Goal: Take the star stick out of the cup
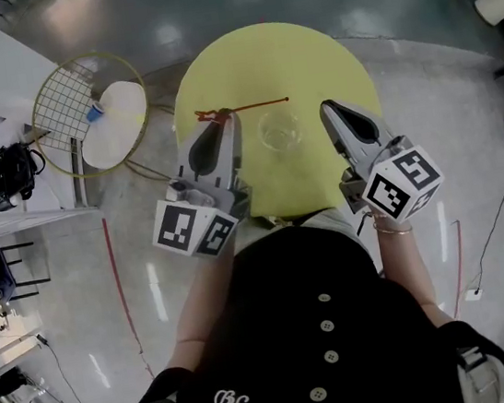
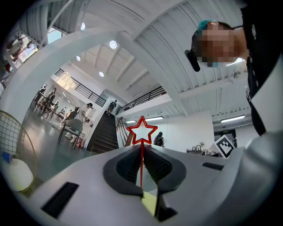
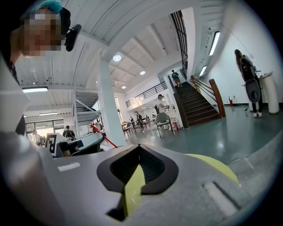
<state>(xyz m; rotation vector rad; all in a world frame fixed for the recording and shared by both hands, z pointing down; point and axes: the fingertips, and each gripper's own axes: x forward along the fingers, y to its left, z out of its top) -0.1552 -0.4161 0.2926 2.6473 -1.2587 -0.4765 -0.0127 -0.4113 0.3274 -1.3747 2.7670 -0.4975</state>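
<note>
The star stick, thin and red with an outlined star at its end, stands up between the jaws of my left gripper, which is shut on it. In the head view the star sits just past the left gripper, and the stick runs right over the table. The clear cup stands on the round yellow table, between the two grippers, with nothing in it. My right gripper hovers right of the cup, shut and holding nothing; its own view shows its jaws together above the yellow table.
A badminton racket and a white round disc lie on the floor left of the table. A black bag sits further left. The left gripper and red stick show in the right gripper view.
</note>
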